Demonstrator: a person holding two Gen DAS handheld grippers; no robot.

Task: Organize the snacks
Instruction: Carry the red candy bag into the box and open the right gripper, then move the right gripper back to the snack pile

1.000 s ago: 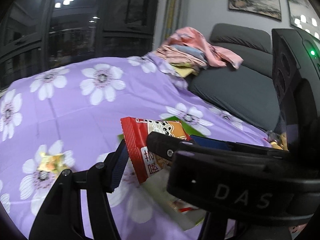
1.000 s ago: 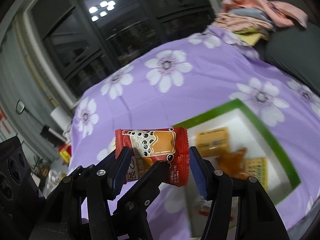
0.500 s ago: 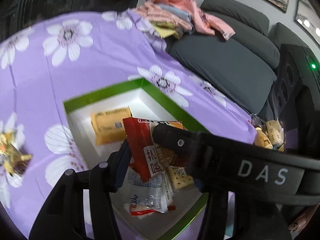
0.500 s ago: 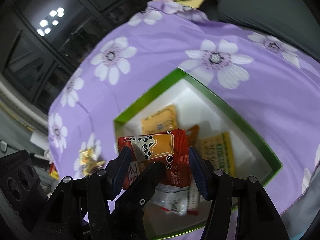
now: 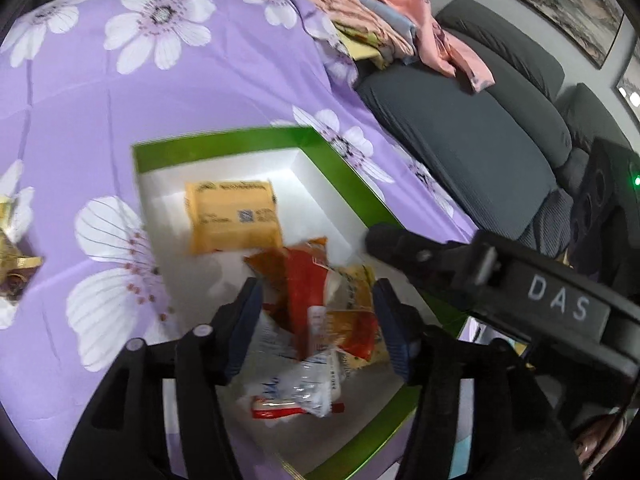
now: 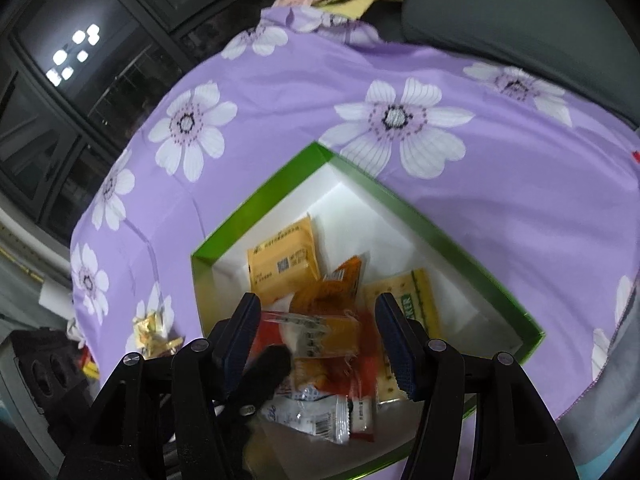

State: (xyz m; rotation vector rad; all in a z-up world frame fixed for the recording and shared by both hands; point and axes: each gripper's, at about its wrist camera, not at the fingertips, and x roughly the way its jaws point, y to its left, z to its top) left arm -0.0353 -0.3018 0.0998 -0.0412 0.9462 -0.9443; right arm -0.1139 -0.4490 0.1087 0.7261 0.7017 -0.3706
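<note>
A green-rimmed white box (image 5: 224,142) (image 6: 262,200) lies on the purple flowered cloth and holds several snack packets. The red and orange packet (image 5: 316,300) (image 6: 320,332), blurred, is over the pile inside the box, between both grippers' fingers, touching neither. My left gripper (image 5: 318,324) is open above the box. My right gripper (image 6: 318,338) is open above the box too, crossing the left one. A yellow packet (image 5: 232,214) (image 6: 284,256) lies flat at the box's far end. A white packet (image 5: 296,390) (image 6: 308,416) lies at the near end.
Gold-wrapped sweets (image 5: 12,264) (image 6: 154,336) lie on the cloth (image 5: 120,80) left of the box. A dark grey sofa (image 5: 472,120) with folded clothes (image 5: 384,28) stands to the right. Dark windows (image 6: 60,60) are behind.
Both grippers moved down over the box and opened. The red and orange packet left their hold and is dropping onto the pile.
</note>
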